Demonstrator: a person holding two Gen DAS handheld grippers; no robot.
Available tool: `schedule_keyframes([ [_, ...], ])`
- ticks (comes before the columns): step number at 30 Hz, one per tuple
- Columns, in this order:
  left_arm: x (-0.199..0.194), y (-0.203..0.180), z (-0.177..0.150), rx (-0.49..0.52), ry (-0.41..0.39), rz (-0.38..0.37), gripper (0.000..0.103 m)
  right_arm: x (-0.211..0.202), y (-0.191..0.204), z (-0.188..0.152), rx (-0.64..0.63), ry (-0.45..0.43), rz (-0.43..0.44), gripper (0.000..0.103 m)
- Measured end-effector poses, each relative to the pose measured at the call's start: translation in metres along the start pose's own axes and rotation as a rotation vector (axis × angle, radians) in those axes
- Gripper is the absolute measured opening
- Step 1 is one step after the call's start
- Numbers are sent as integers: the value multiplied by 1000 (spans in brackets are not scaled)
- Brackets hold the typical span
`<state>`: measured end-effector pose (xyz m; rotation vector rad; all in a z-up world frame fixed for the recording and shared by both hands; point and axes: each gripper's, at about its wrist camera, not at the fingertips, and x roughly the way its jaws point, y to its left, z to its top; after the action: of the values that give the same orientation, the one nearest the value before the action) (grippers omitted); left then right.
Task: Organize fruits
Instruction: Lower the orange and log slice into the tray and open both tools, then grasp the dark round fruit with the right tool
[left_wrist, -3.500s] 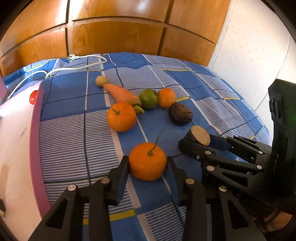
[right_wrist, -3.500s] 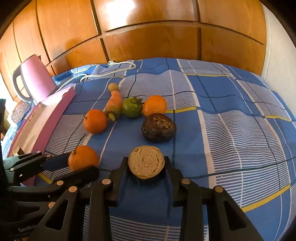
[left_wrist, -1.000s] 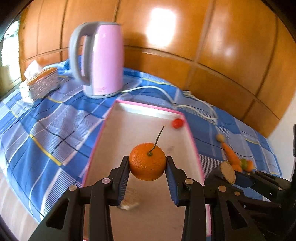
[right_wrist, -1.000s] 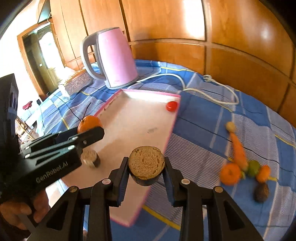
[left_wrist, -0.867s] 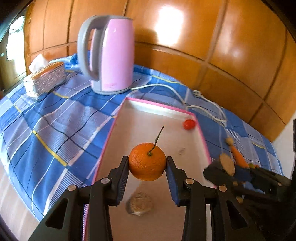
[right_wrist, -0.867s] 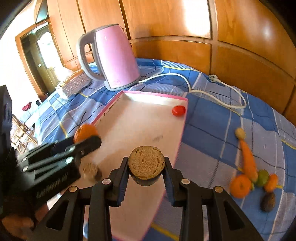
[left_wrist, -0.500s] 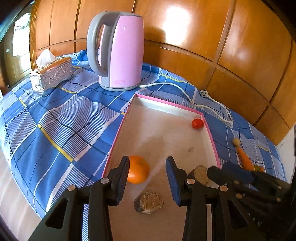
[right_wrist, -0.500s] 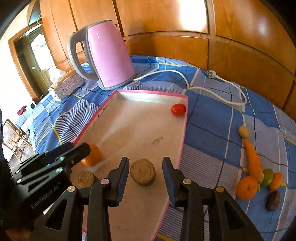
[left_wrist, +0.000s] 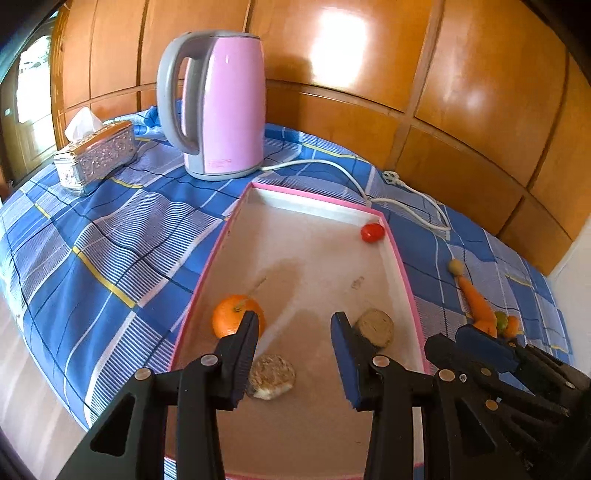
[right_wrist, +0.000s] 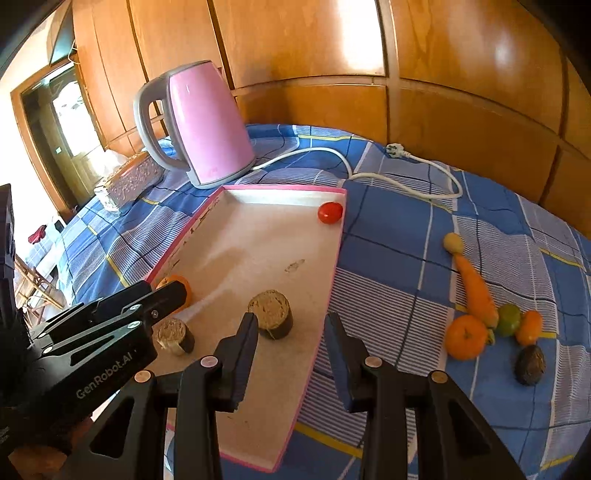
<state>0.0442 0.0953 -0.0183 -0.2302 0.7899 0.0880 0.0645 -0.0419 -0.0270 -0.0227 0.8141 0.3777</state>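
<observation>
The orange (left_wrist: 236, 319) lies in the pink-rimmed tray (left_wrist: 400, 266), just beyond the left finger of the left claw (left_wrist: 293, 332) and partly hidden by it; that claw hangs released, nothing between its fingers; a cut brown fruit half (left_wrist: 271, 376) rests on the tray floor just below its gap, and a second brown half (left_wrist: 375, 326) sits right beside its right finger; a small red tomato (left_wrist: 372, 232) lies well ahead, in the tray's far right corner.

The right claw (right_wrist: 291, 336) is likewise released and empty, poised over the tray's right edge; the second brown half (right_wrist: 271, 314) stands just ahead of its left finger, apart from it; the left claw (right_wrist: 162, 295) reaches in from its left.

Out to the right of the right claw, on the blue checked cloth (right_wrist: 399, 273) covering the counter, lie another orange (right_wrist: 465, 336), a carrot (right_wrist: 474, 288), a green fruit (right_wrist: 509, 319), a small orange fruit (right_wrist: 530, 326), a dark wrinkled fruit (right_wrist: 530, 363) and a little yellowish one (right_wrist: 453, 243); beyond the tray stand a pink kettle (right_wrist: 207, 125) with its white cord (right_wrist: 402, 188) and a silver tissue box (left_wrist: 94, 157).
</observation>
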Motion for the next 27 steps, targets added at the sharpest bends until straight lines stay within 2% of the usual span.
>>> schedule_keyframes([
  [12,-3,-37,-15,99,21,-71,41,-18,-31,-23,91,-15,-52,38],
  [27,-1,-97,-36,259,71,-204,41,-37,-108,-65,286,11,-172,38],
])
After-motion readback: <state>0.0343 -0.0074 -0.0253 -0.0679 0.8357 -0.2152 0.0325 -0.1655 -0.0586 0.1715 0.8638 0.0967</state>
